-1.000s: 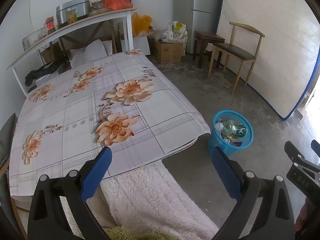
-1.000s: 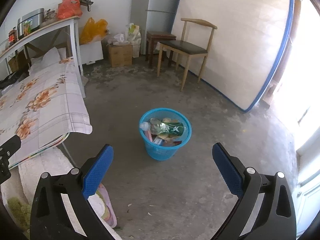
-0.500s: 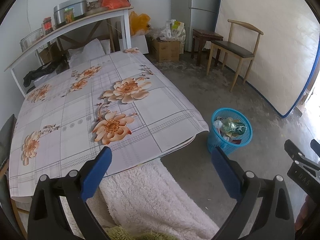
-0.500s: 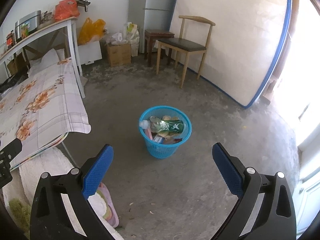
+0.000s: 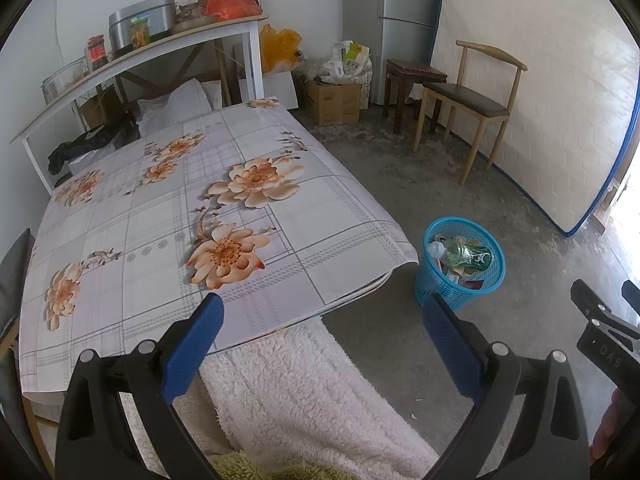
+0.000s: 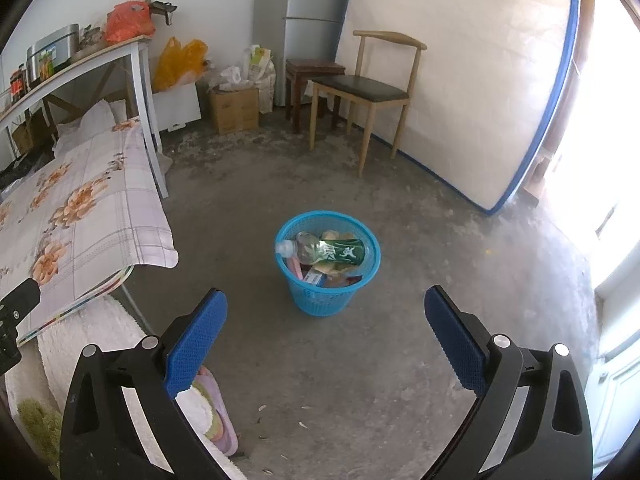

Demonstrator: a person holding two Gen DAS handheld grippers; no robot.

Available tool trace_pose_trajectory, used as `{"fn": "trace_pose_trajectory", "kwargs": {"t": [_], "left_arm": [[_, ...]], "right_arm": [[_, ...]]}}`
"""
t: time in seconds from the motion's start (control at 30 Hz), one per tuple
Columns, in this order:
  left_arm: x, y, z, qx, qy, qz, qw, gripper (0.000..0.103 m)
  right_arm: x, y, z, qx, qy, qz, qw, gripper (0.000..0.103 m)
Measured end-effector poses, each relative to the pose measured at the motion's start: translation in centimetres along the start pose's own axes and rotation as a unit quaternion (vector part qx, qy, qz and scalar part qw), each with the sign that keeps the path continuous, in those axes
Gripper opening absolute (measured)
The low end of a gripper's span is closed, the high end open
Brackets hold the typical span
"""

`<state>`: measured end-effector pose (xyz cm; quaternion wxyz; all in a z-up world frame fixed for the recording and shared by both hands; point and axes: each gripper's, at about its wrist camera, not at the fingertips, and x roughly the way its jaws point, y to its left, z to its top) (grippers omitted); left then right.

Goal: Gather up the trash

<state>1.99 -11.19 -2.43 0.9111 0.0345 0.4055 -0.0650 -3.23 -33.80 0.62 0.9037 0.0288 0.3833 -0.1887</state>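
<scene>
A blue plastic trash basket (image 6: 362, 288) stands on the concrete floor. It holds a green-labelled plastic bottle (image 6: 332, 251) lying across the top and other wrappers. It also shows in the left wrist view (image 5: 436, 292), right of the table corner. My right gripper (image 6: 325, 332) is open and empty, held above the floor short of the basket. My left gripper (image 5: 322, 344) is open and empty, above the near edge of the table with the floral cloth (image 5: 172, 216).
A white fluffy rug (image 5: 304, 396) lies under the table's near edge. A wooden chair (image 6: 366, 92), a dark stool (image 6: 312, 76), a cardboard box (image 6: 236, 108) and a leaning mattress (image 6: 460, 72) line the far side. A shelf (image 5: 132, 60) carries pots and jars.
Both grippers have drawn back and risen slightly, so the basket and table look a little farther away. Both stay open and empty.
</scene>
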Motion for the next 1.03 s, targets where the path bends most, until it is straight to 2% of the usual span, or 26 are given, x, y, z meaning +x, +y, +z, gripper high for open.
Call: {"fn": "trace_pose_trajectory", "kwargs": {"t": [1.03], "left_arm": [[-0.15,0.04,-0.11,0.0,0.002,-0.001,1.0,0.097]], "right_arm": [[-0.1,-0.13,-0.08,0.002,-0.002,0.0,1.0,0.095]]}}
